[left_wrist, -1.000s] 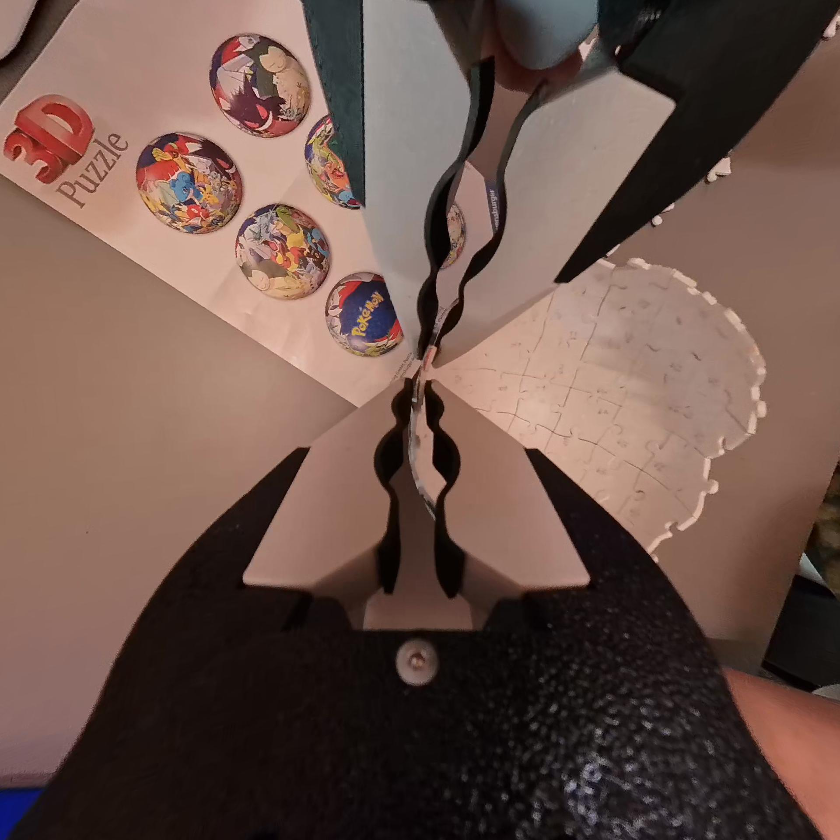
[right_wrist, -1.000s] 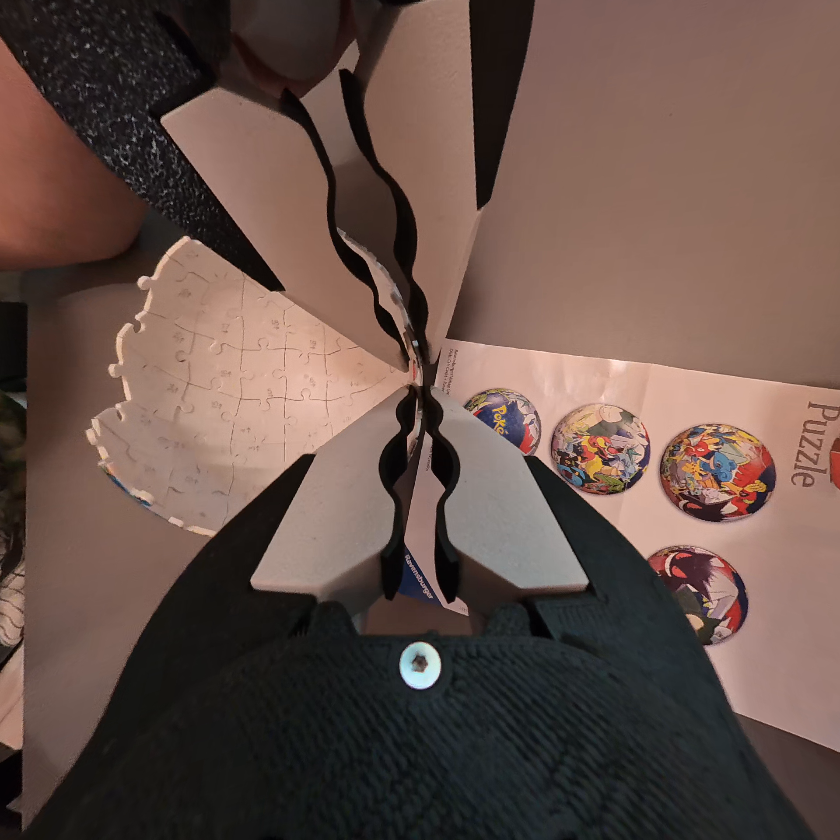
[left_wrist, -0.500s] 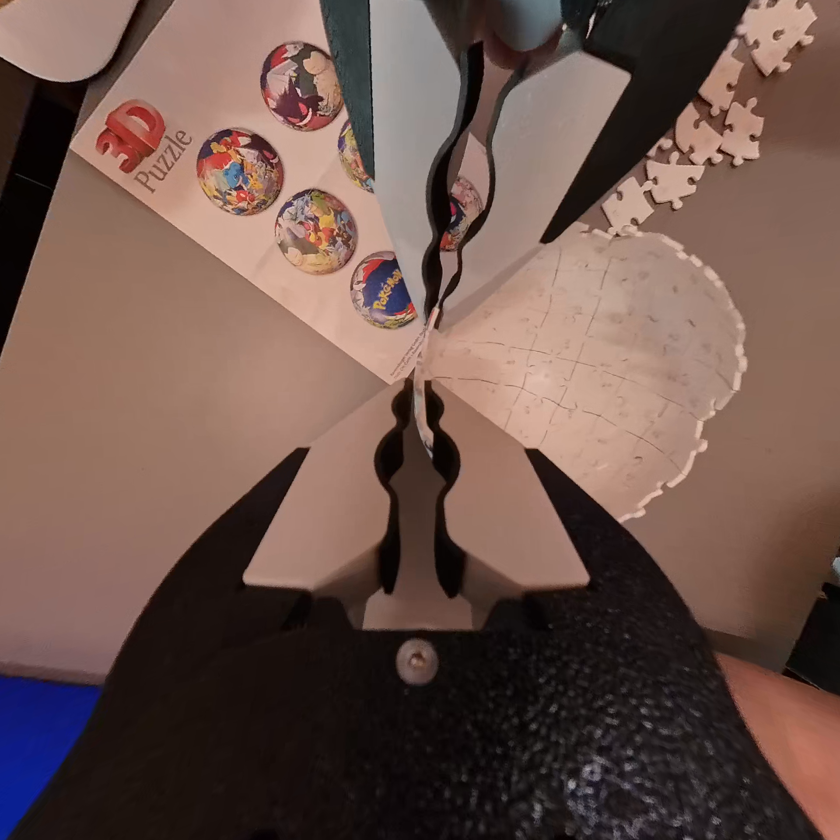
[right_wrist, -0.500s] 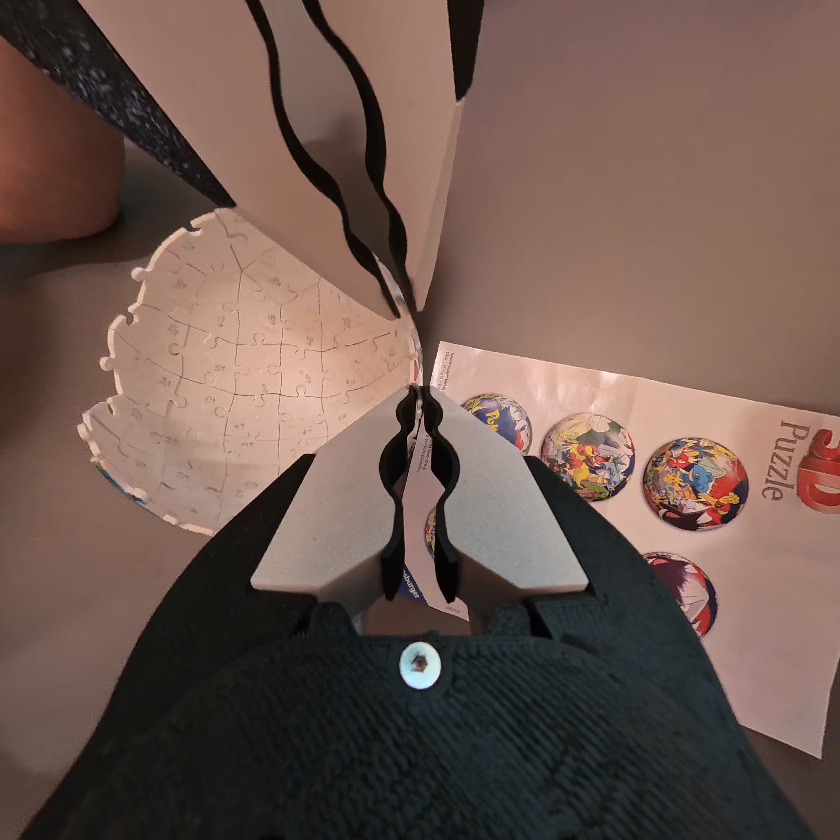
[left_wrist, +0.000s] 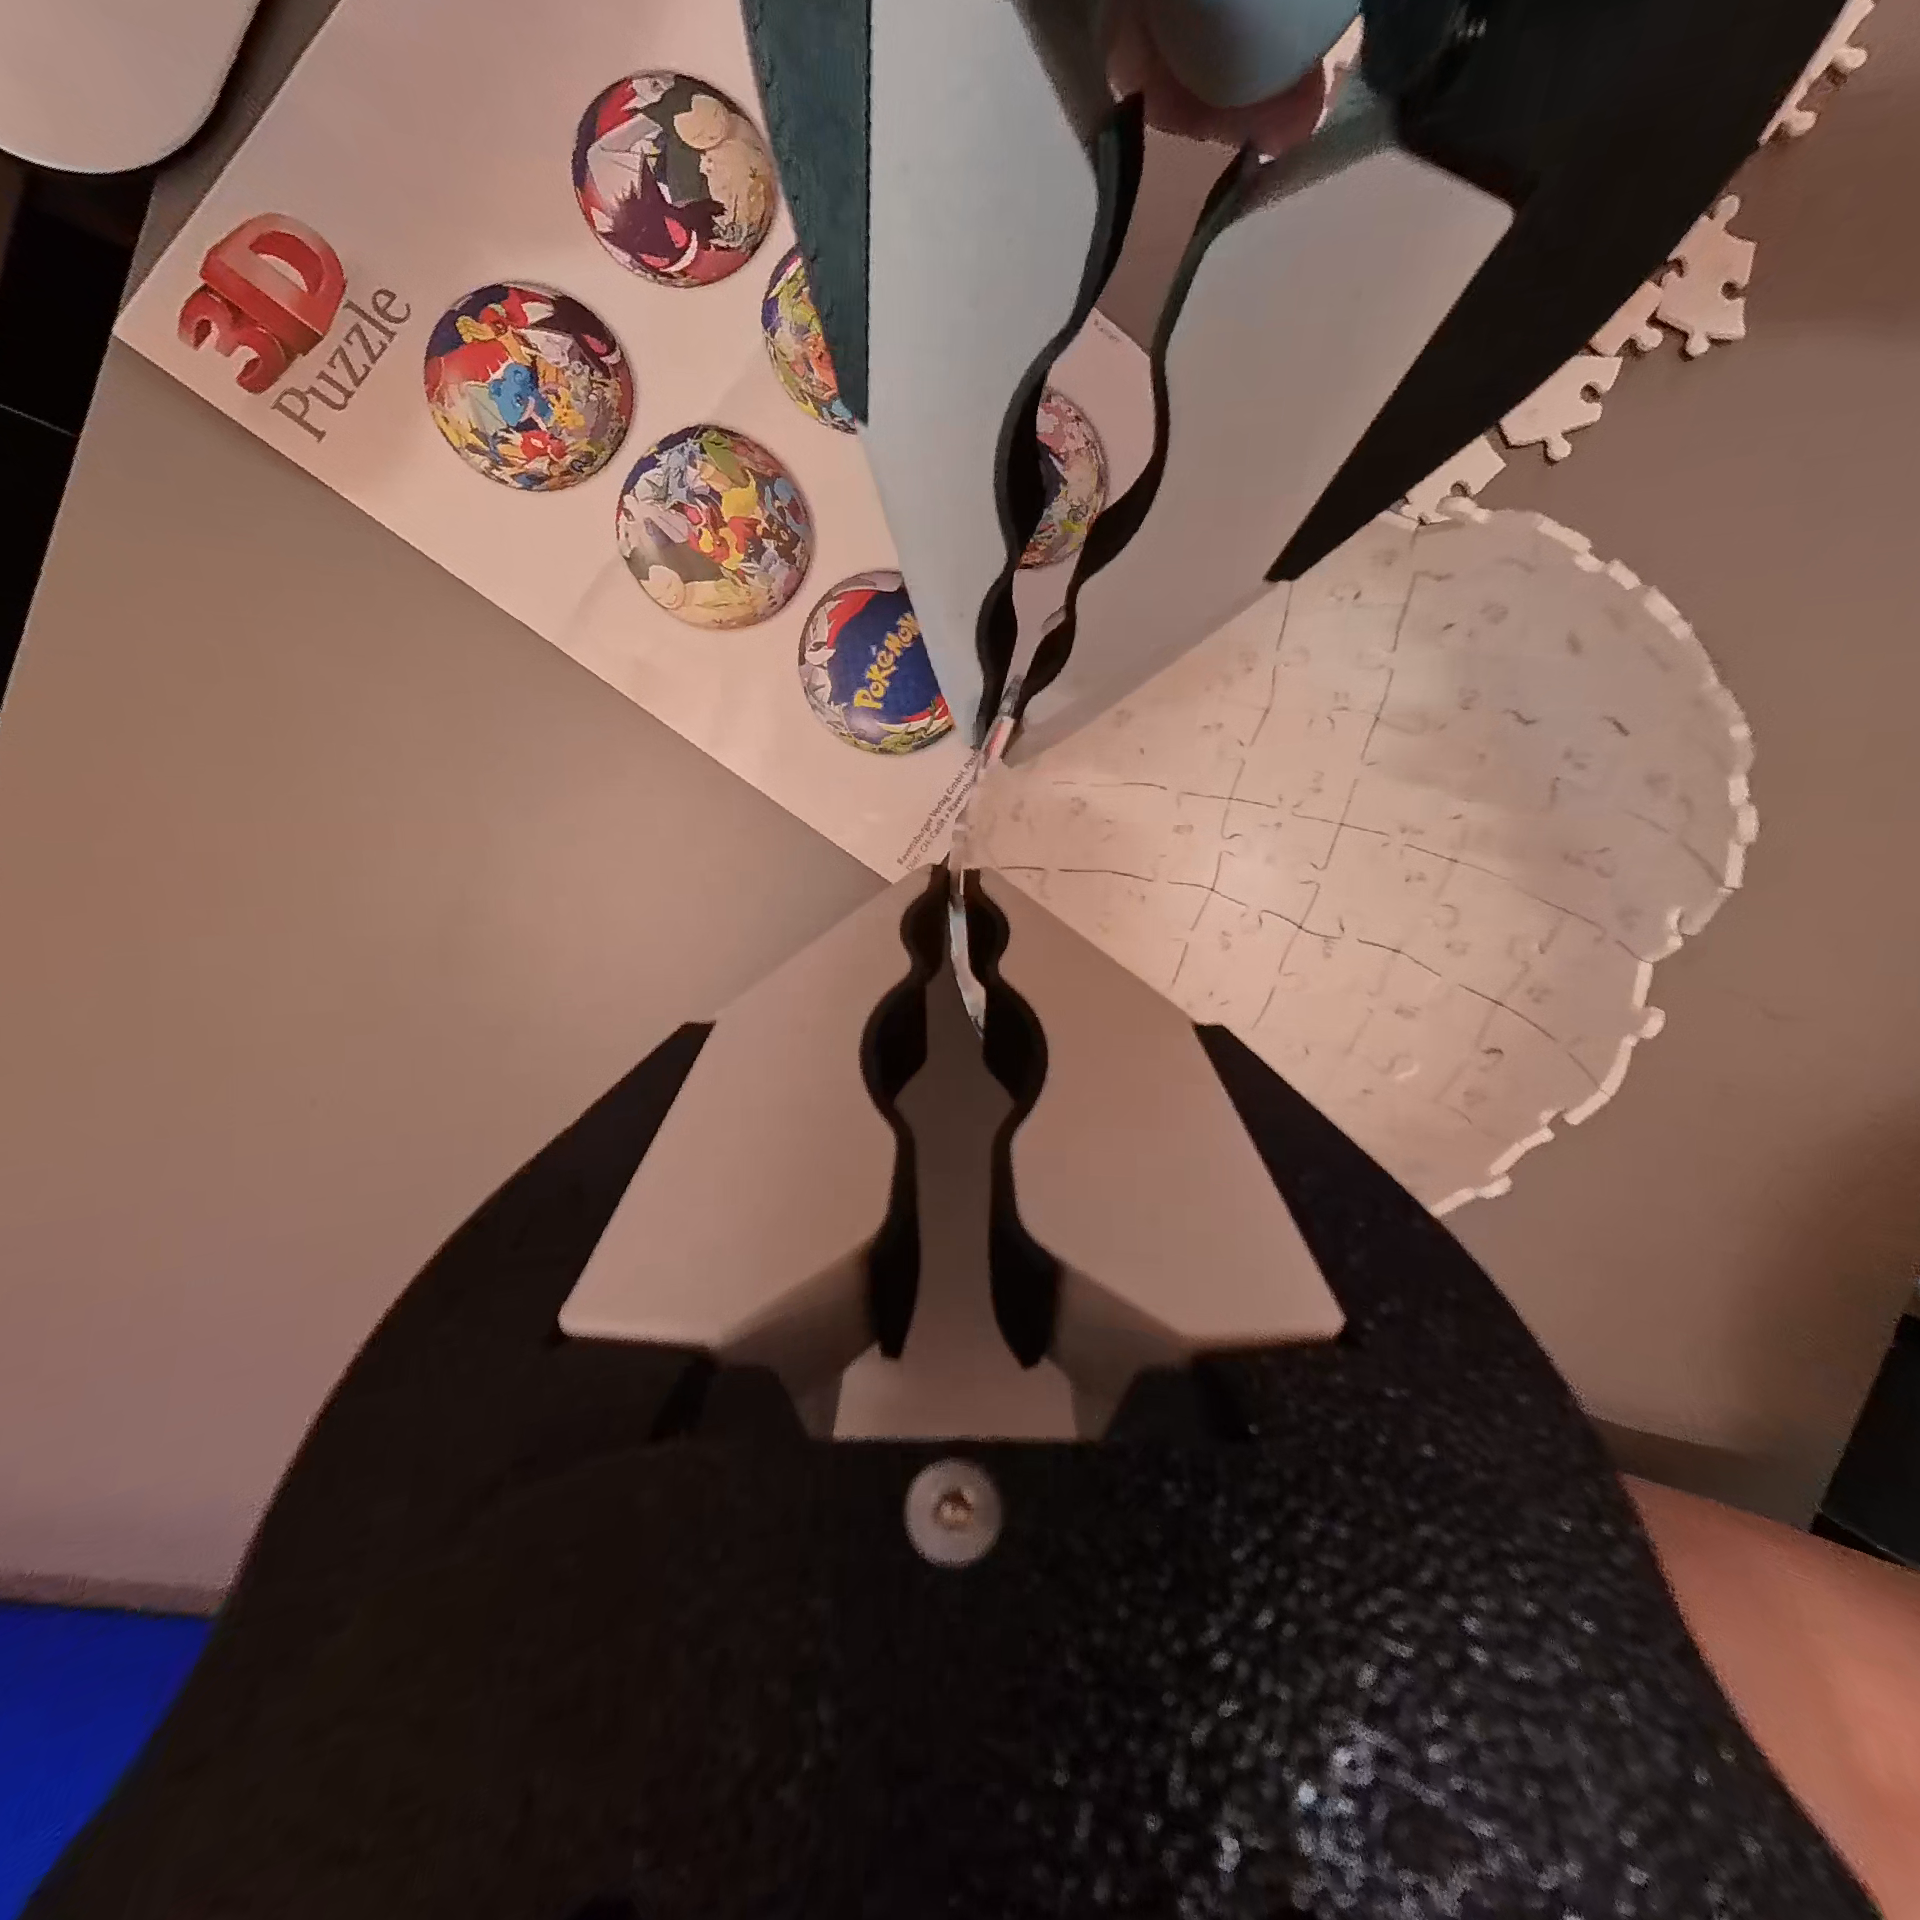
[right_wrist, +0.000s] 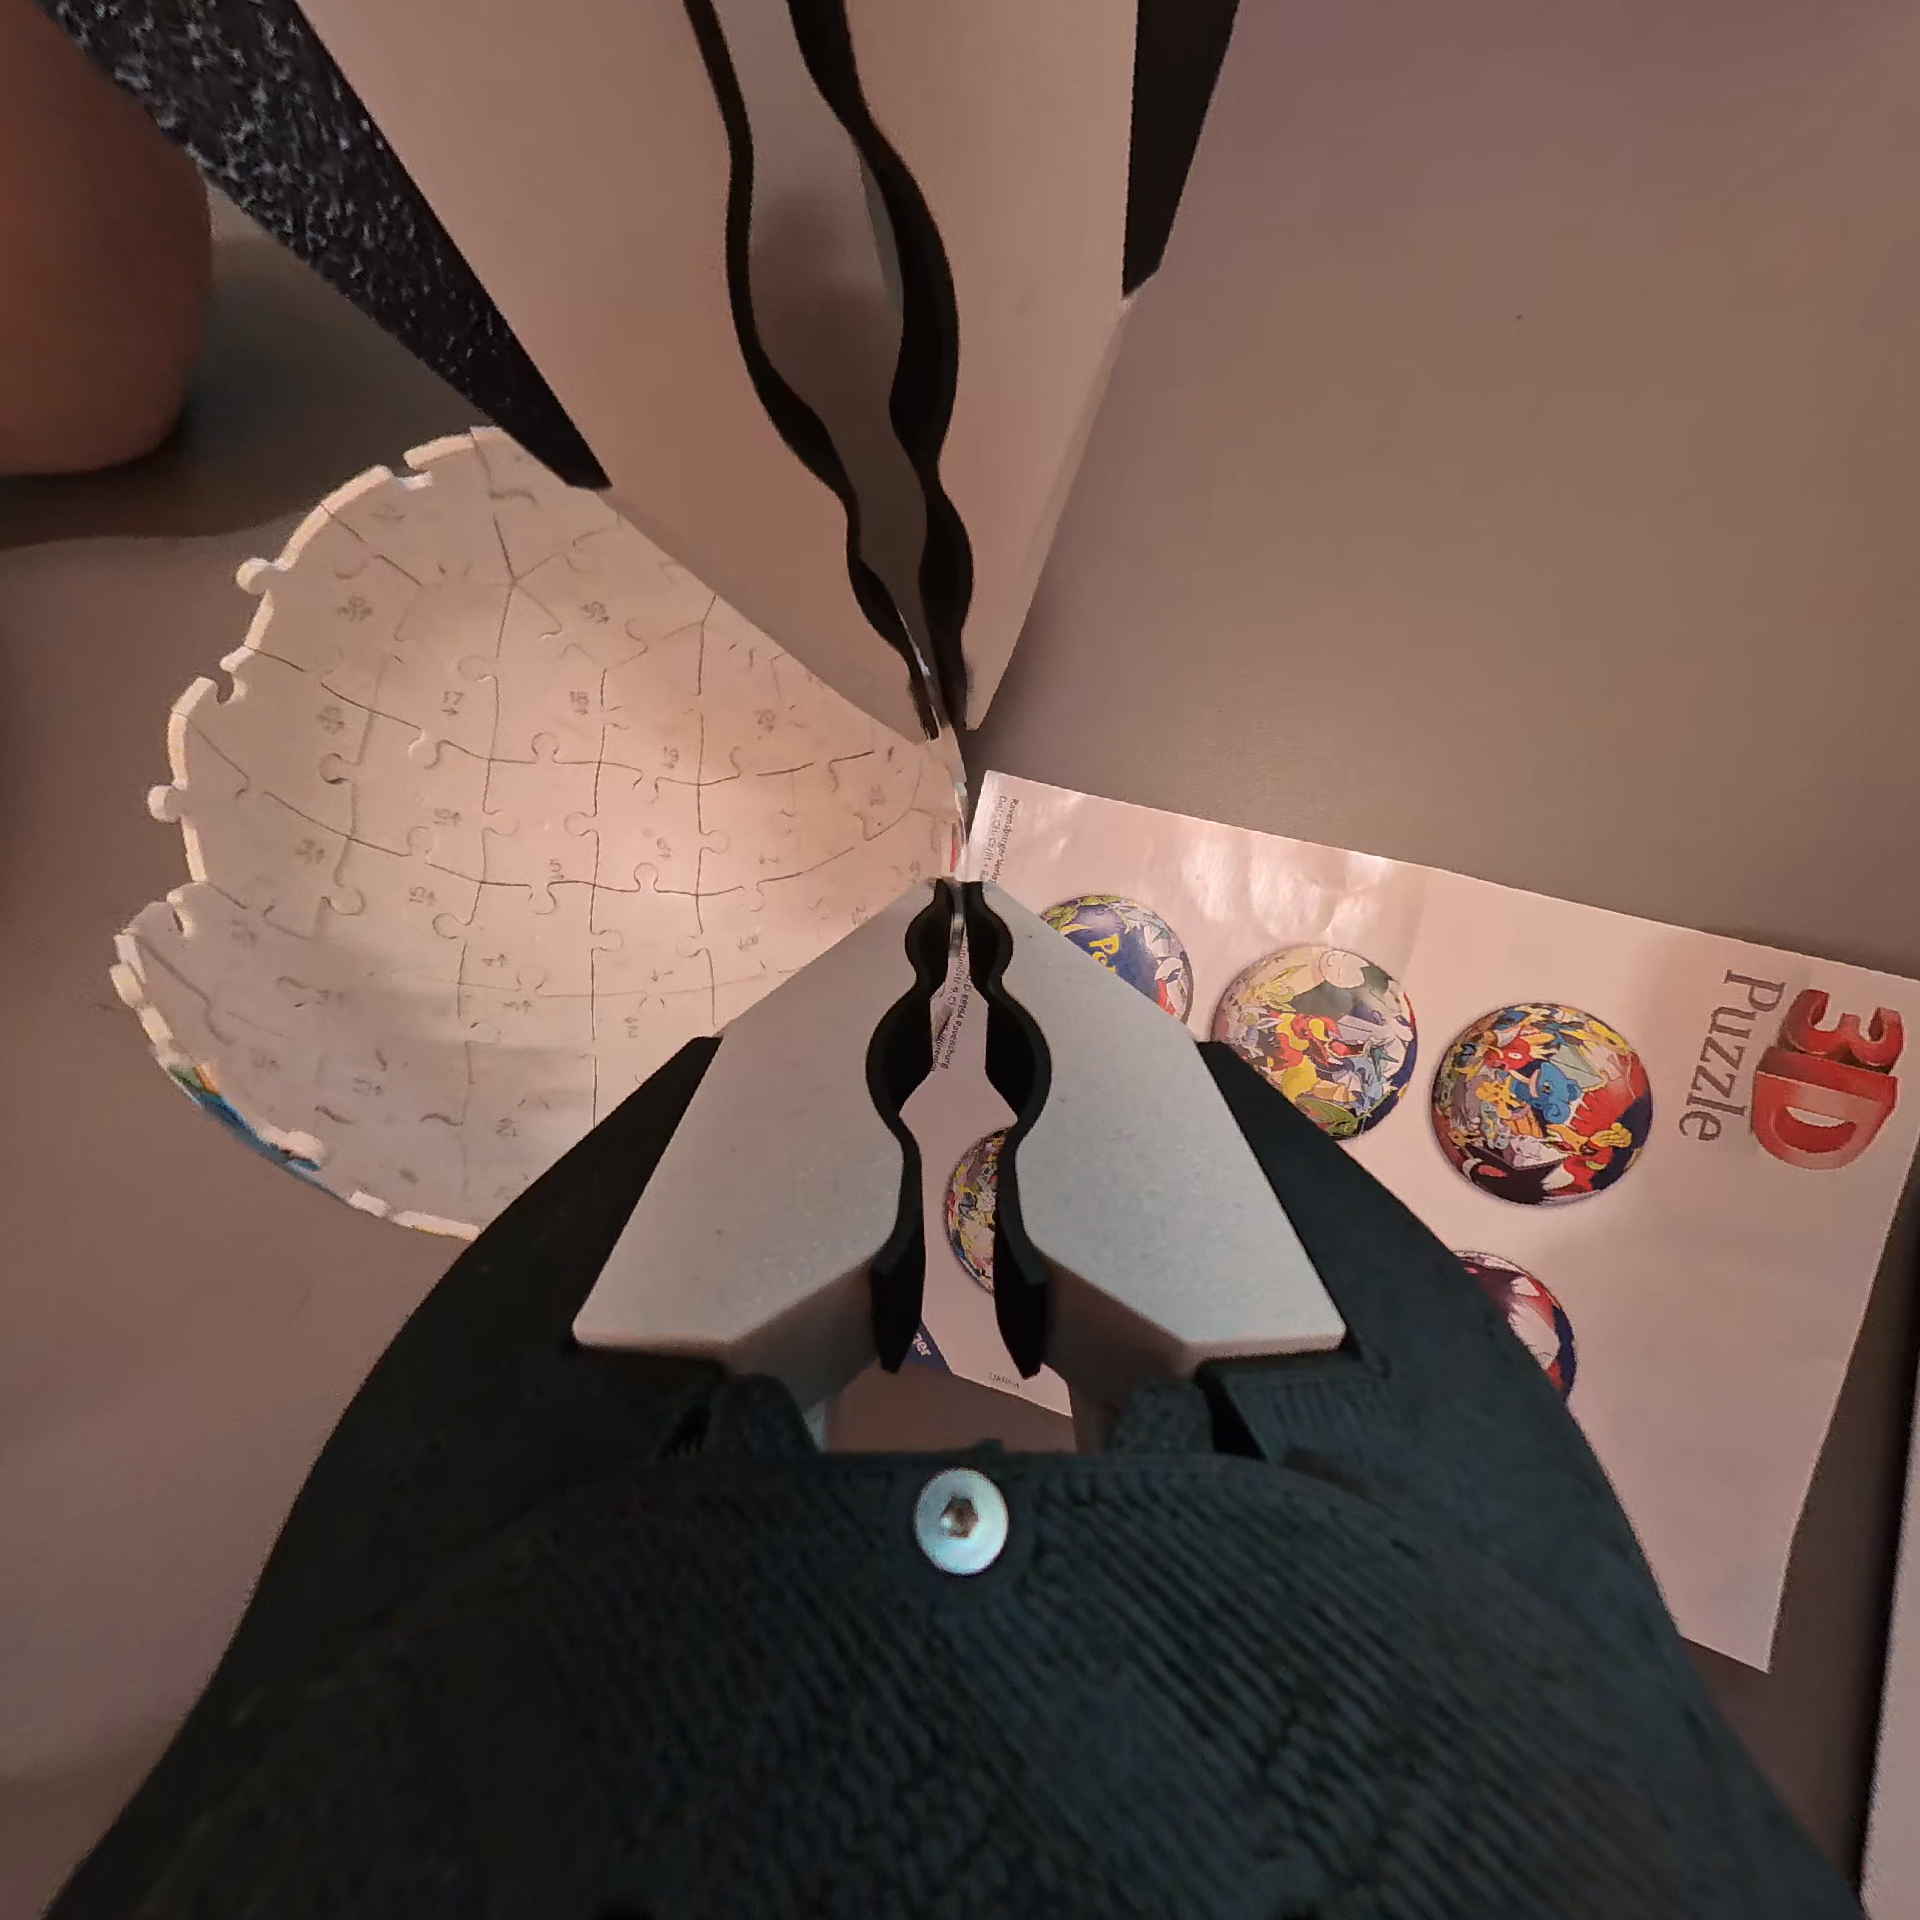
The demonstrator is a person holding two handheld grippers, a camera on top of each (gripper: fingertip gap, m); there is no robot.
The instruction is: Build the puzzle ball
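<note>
Between the clenched left gripper (left_wrist: 961, 883) and right gripper (right_wrist: 961, 891), lifted higher off the table (left_wrist: 312, 935): half-built puzzle ball (left_wrist: 1403, 831), rim pinched from opposite sides, awaiting more pieces (left_wrist: 1704, 301).

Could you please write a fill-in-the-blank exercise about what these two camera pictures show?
1. Both grippers pinch the rim of the half-built puzzle ball, whose inside colour is ____.
2. The leaflet on the table shows pictures of coloured ____.
3. In the left wrist view, loose pieces lie near the ____ right corner.

Missing words: white; balls; top
</note>
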